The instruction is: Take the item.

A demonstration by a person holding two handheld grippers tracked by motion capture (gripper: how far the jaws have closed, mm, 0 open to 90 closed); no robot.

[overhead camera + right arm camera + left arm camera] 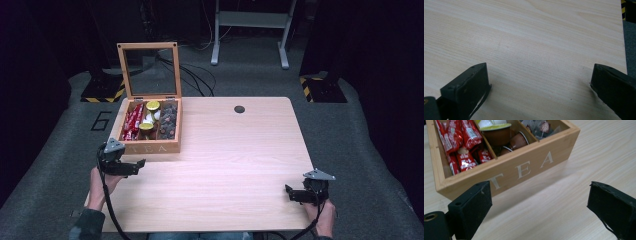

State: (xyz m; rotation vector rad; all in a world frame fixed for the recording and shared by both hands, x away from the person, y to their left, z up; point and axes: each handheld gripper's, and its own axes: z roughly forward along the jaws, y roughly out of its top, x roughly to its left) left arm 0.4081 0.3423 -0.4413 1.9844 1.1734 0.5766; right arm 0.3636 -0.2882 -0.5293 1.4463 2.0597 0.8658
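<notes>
The black fingers [471,207] of the left gripper [539,207] are seen spread wide apart in the left gripper view, with nothing held between them; bare table lies in the gap. The same released state is shown by the right gripper [539,87] in the right gripper view, where its two black jaws stand far apart over plain wood grain and nothing is grasped.

In the high view, the left gripper [131,166] is held just in front of the open light-wood tea box with white "TEA" lettering on its front wall [152,147], near that wall but not touching it. The box is set at the far left part of the pale wooden rectangular table [235,165], and its glass-paned wooden lid [148,67] is stood upright at the back.

Three compartments are made out inside the box. Red foil sachets [459,142] are packed in the left compartment, brown capsules with yellow-green lids [499,133] are lying in the middle one, and dark clear-wrapped tea bags [541,128] are held in the right one.

The right gripper [292,194] is held low over the near right corner of the table, well apart from the box. A small dark round grommet [239,109] is set into the table near its far edge
</notes>
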